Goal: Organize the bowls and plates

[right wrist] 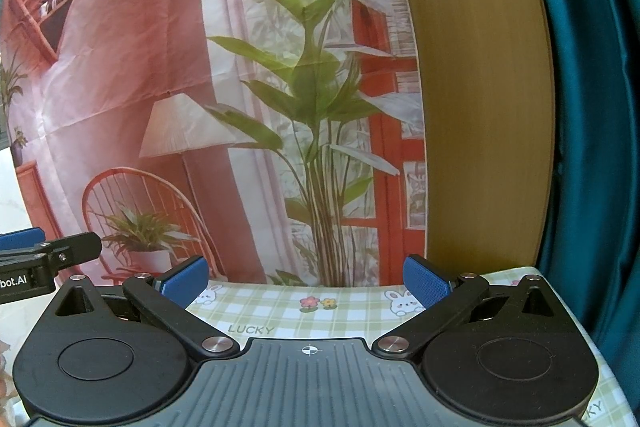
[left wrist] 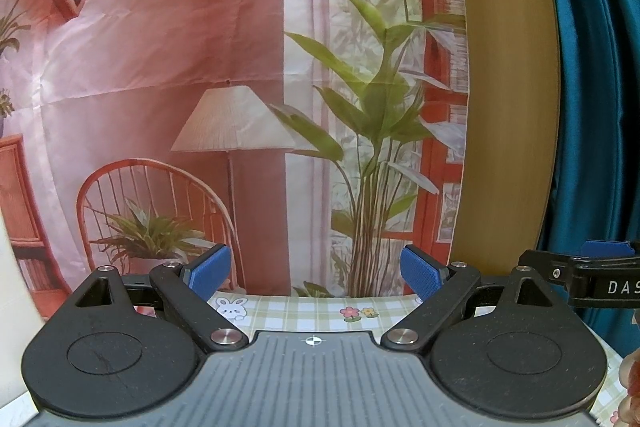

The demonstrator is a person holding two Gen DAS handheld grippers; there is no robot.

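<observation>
No plate or bowl shows in either view. My left gripper [left wrist: 316, 273] is open and empty, its blue pads [left wrist: 210, 273] wide apart, held above the far part of a table with a green checked cloth [left wrist: 304, 311]. My right gripper [right wrist: 306, 281] is also open and empty above the same cloth [right wrist: 288, 307]. Both point level at the backdrop. The right gripper's side shows at the right edge of the left wrist view [left wrist: 592, 275]; the left gripper's side shows at the left edge of the right wrist view [right wrist: 40, 259].
A printed backdrop [left wrist: 200, 67] of a lamp, chair and plants hangs right behind the table's far edge. A wooden panel [left wrist: 504, 87] and a teal curtain [left wrist: 600, 107] stand to the right. A white object [left wrist: 10, 307] sits at the left edge.
</observation>
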